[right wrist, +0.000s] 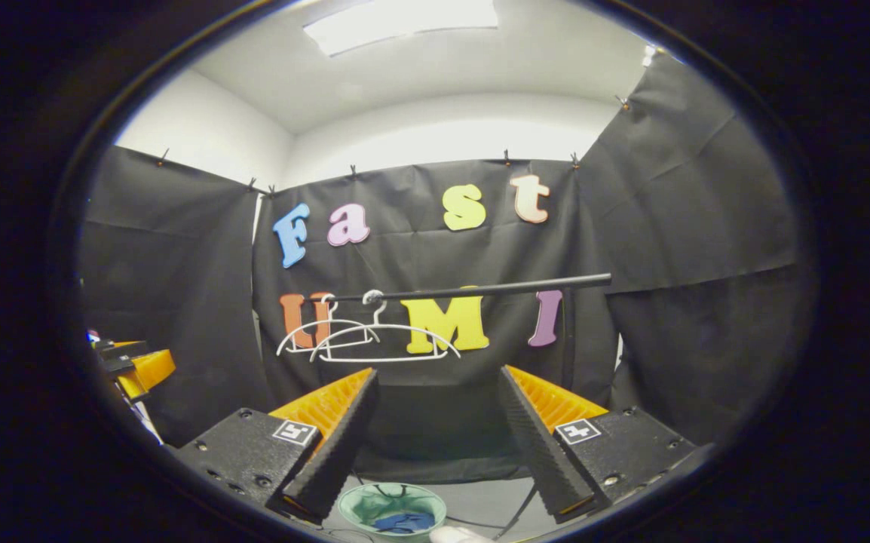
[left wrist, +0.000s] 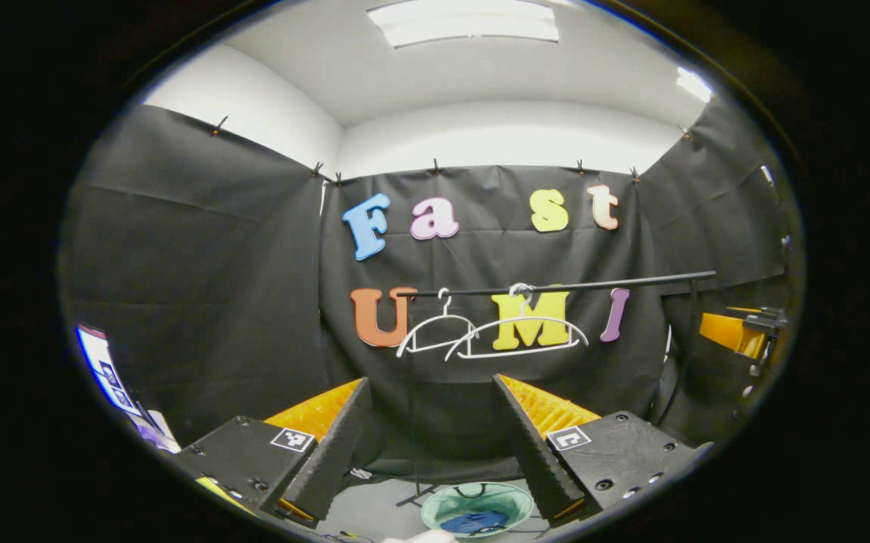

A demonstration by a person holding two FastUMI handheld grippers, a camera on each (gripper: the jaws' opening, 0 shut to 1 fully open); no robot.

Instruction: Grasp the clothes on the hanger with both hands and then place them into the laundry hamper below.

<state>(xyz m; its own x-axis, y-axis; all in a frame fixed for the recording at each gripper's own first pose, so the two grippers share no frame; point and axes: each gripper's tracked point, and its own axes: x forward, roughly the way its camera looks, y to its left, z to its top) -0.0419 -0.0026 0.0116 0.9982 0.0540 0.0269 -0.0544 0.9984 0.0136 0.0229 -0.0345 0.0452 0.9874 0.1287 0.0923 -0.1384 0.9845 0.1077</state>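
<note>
The black rail runs across the booth's back wall and serves as the landmark. Two bare white hangers hang from it near its free end. Below the rail, on the floor, stands the green laundry hamper, with a blue garment lying inside; the hamper's near rim is cut off at the bottom of both views, and a pale object at that edge cannot be identified.

The left gripper is held below the rail with its jaws spread wide and nothing between them. The right gripper, seen in its own view, is likewise wide open and empty. At the far end of the rail in the left gripper view, an orange and black part of the right gripper appears, mostly cut off.
</note>
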